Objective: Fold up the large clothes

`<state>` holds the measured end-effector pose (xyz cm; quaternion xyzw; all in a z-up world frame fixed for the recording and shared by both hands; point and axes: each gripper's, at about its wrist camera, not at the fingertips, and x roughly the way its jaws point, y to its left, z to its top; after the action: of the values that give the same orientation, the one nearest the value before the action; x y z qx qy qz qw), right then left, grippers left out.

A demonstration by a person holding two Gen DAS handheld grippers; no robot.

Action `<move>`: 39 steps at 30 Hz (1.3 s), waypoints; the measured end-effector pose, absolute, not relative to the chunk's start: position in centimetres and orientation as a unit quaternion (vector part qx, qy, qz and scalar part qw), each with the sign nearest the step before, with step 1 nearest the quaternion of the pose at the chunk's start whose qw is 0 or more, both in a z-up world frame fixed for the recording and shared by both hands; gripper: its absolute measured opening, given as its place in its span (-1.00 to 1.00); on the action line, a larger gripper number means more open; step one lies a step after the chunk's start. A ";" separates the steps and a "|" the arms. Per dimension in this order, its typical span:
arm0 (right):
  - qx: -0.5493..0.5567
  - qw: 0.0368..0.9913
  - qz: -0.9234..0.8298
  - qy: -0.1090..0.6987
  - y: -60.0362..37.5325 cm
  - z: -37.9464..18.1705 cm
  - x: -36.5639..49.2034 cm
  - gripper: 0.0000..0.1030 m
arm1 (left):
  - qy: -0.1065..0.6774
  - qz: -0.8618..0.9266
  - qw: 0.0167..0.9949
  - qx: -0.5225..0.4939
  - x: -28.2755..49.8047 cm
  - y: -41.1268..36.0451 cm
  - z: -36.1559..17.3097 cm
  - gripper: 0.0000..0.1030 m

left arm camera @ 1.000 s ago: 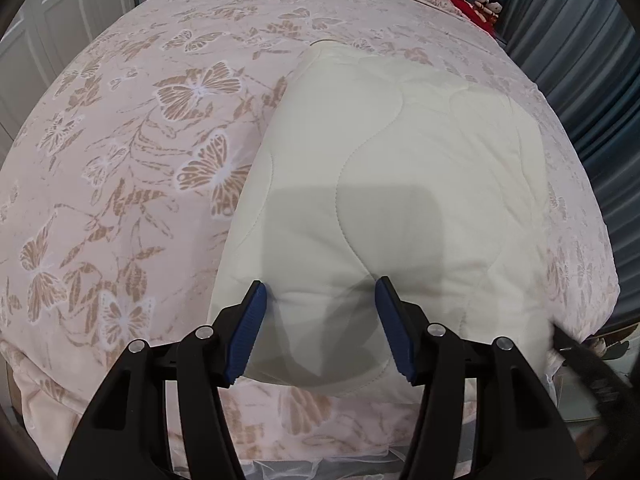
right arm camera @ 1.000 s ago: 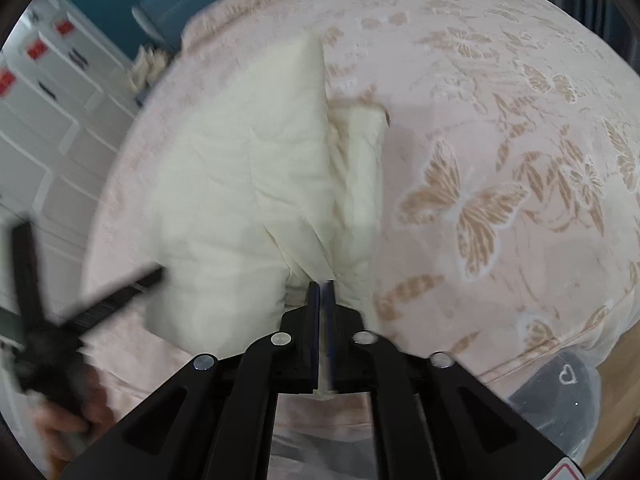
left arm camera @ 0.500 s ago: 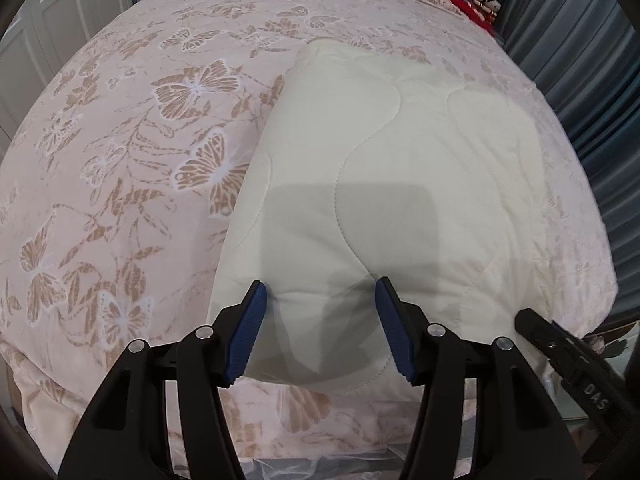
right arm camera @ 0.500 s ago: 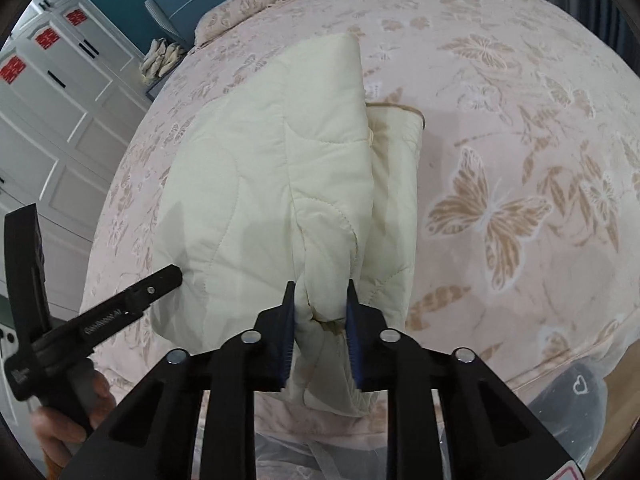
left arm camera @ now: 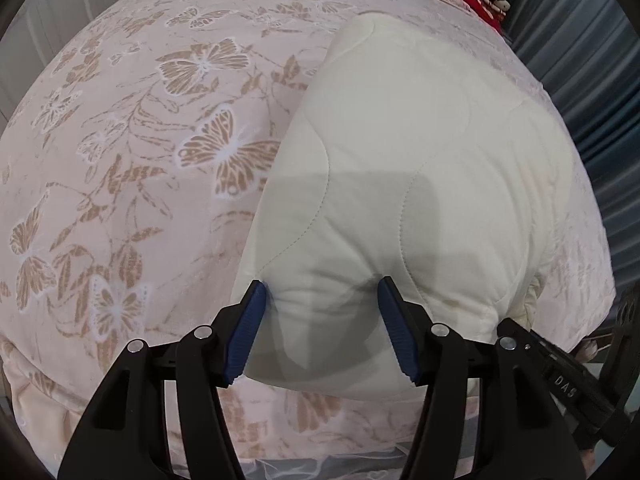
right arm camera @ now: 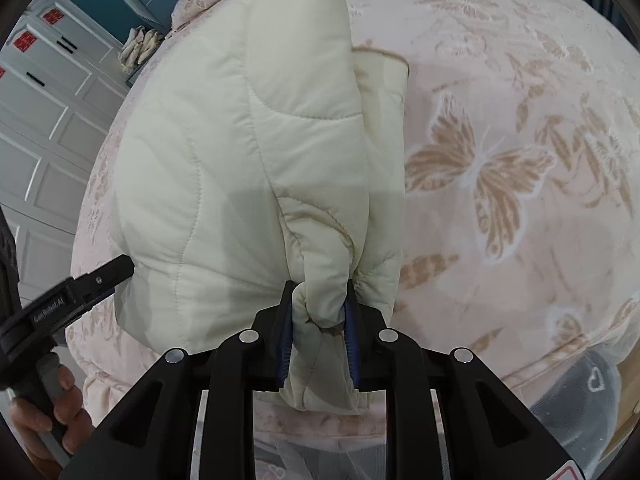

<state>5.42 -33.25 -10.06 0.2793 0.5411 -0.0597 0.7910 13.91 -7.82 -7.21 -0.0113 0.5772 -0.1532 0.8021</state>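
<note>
Cream quilted jacket [left arm camera: 420,152] lies folded on the pink butterfly-print bedspread [left arm camera: 132,168], near the bed's front edge (stitched lines run across the top panel). Left gripper [left arm camera: 320,332] sits spread at the jacket's near edge, its blue pads [left arm camera: 246,336] on either side of a thick fold and touching it, jaws easing wider. Right gripper [right arm camera: 319,330] has a bunched fold of the jacket between its narrow blue pads, which press on it as the jaws come apart; a hand [right arm camera: 48,404] shows at lower left holding the other tool.
</note>
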 end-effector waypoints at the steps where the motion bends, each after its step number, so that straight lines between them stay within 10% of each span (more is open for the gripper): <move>1: 0.282 0.790 -0.059 0.542 -33.3 -10.3 5.5 -0.63 | 0.576 -0.152 0.804 -0.006 13.9 -8.0 -7.5 0.11; 21: 0.273 0.787 -0.085 0.547 -32.2 -10.3 6.7 -0.53 | 0.557 -0.142 0.818 0.017 13.9 -8.5 -8.1 0.12; 25: 0.301 0.803 -0.090 0.507 -33.2 -6.2 5.3 -0.14 | 0.568 -0.194 0.795 -0.081 15.3 -5.5 -5.1 0.26; 28: 0.320 0.821 -0.101 0.463 -35.1 -3.3 5.2 0.34 | 0.545 -0.213 0.797 -0.149 17.4 -3.5 -2.6 0.79; 39: 0.414 0.757 -0.100 0.496 -39.2 -7.3 11.9 0.42 | 0.638 -0.230 0.706 -0.203 27.6 -5.6 -9.2 0.85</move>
<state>11.92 -39.19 -7.27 0.4138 0.4959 -0.1001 0.7568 27.56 -5.59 -9.25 -0.2033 0.6382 -0.2303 0.7059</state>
